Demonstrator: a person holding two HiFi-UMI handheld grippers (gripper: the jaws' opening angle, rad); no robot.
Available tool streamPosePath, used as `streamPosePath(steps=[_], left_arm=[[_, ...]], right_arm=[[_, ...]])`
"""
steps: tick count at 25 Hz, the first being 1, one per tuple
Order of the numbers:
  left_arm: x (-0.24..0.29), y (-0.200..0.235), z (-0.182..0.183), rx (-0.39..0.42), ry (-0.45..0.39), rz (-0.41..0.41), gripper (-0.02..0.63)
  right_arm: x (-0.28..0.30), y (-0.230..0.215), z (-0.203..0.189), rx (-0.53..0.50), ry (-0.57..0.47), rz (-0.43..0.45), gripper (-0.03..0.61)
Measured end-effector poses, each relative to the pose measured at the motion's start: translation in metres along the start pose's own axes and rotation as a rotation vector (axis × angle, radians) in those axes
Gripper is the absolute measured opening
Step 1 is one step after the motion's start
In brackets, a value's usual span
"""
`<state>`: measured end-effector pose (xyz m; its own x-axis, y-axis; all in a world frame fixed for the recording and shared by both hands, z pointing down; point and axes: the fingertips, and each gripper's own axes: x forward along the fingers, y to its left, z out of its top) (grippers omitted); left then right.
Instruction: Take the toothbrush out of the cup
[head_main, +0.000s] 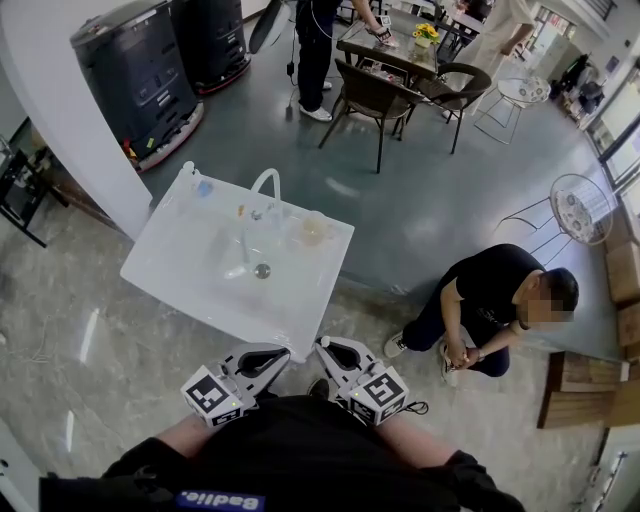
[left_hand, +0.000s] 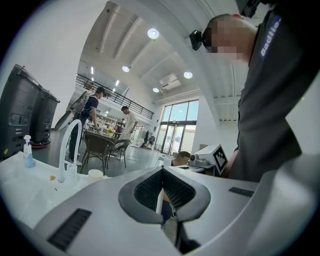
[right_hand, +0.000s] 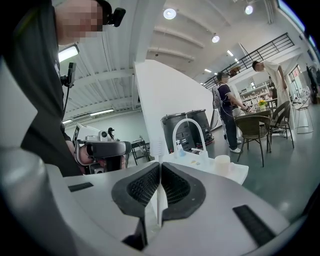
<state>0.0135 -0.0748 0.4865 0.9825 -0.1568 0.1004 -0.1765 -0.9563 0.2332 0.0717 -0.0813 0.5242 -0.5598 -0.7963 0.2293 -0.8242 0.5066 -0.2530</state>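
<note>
My left tongs (head_main: 272, 354) are closed on nothing, short of the tabletop (head_main: 170, 270). The toothbrush (head_main: 244, 245), I think, stands upright in a clear cup (head_main: 235, 270) beside the drain (head_main: 262, 270). It looks light, stiff and slick, so I'd pinch its handle above the rim. My right tongs (head_main: 328, 346) are closed and empty too.

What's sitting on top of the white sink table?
A curved white faucet, a pale cup and a small bottle stand along its back edge. What is inside the cup is too small to tell.
</note>
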Motion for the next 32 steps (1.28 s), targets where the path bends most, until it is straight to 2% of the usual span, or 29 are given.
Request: streamPosePath(steps=[32], left_arm=[[0.006, 0.008, 0.002, 0.011, 0.005, 0.008, 0.009]], right_arm=[[0.01, 0.003, -0.001, -0.046, 0.004, 0.034, 0.02]])
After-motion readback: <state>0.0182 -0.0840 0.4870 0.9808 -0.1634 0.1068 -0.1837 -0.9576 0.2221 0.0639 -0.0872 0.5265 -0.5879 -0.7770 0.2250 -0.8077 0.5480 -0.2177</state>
